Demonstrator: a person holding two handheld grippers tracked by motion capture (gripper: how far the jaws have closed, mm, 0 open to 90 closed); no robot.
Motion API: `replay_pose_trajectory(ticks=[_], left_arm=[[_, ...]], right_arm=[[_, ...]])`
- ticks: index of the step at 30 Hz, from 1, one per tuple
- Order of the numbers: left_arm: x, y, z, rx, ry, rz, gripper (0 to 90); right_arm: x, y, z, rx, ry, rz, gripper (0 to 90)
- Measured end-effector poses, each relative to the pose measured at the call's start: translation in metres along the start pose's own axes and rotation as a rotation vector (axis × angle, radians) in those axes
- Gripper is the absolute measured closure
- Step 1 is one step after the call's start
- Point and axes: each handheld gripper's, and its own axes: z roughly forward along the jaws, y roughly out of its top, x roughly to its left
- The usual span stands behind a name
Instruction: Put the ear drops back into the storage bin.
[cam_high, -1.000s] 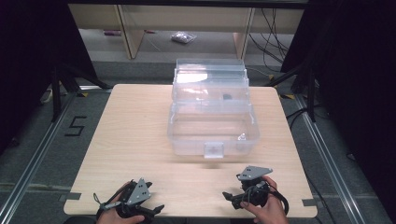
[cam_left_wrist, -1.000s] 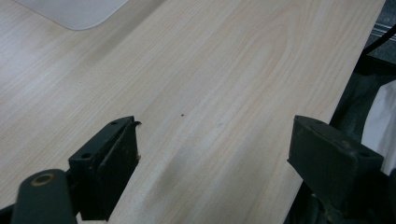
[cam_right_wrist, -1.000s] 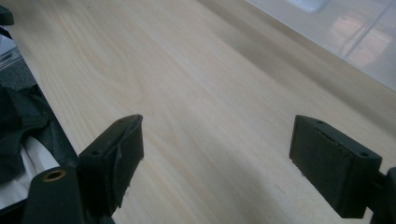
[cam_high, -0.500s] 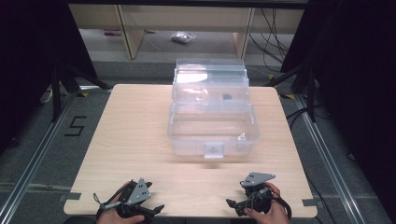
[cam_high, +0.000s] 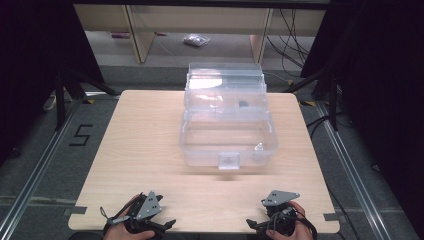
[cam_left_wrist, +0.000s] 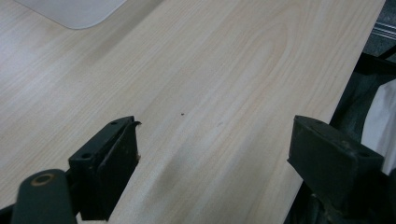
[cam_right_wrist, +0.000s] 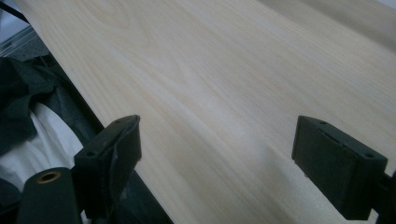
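Bottom of high view: left gripper and right gripper at the near edge of the table, each in a hand. Both gripper views: jaws wide apart, nothing between, bare wood beyond. Centre frame, farther back: clear plastic box, lid open, front latch facing near. Likely light, rigid, slick-walled; grip rim or latch tab.

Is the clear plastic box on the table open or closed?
Open. The clear plastic box has its lid raised behind it, and the high view looks straight down into the tub, where a small object lies.
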Motion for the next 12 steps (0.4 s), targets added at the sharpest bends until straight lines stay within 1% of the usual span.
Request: replay_pose_trajectory(ticks=[1, 2, 5, 6, 7, 8, 9, 10, 11, 12], left_arm=[[0.0004, 0.0002, -0.0002, -0.002, -0.002, 0.009, 15.3], [0.0002, 0.0001, 0.0000, -0.001, 0.000, 0.007, 15.3], [0.0000, 0.0002, 0.0000, 0.001, 0.000, 0.010, 15.3], [0.0000, 0.0002, 0.0000, 0.001, 0.000, 0.012, 15.3], [0.0001, 0.0002, 0.0000, 0.001, 0.000, 0.013, 15.3], [0.0004, 0.0002, 0.0000, 0.002, 0.001, 0.014, 15.3], [0.0003, 0.0001, 0.0001, 0.001, 0.001, 0.013, 15.2], [0.0011, 0.0002, 0.0002, 0.003, 0.000, 0.025, 15.2], [0.0013, 0.0003, 0.0002, 0.002, 0.001, 0.028, 15.2], [0.0013, 0.0003, 0.0001, 0.002, 0.001, 0.028, 15.2]], right_arm=[[0.0008, -0.0010, 0.0014, -0.020, -0.013, 0.003, 16.6], [0.0017, -0.0006, -0.0009, 0.007, -0.010, 0.018, 16.6], [0.0024, -0.0025, -0.0016, 0.009, -0.022, 0.008, 16.5], [0.0028, -0.0035, -0.0001, -0.009, -0.022, 0.005, 16.5], [0.0034, -0.0034, -0.0012, 0.007, -0.009, 0.003, 16.5], [0.0036, -0.0038, -0.0008, 0.001, -0.009, -0.008, 16.6], [0.0059, -0.0036, -0.0012, 0.005, -0.004, 0.008, 16.6], [0.0062, -0.0035, -0.0008, 0.002, -0.003, 0.007, 16.6], [0.0061, -0.0037, -0.0006, -0.002, 0.000, -0.005, 16.6], [0.0054, -0.0034, -0.0013, 0.013, 0.000, -0.019, 16.6]])
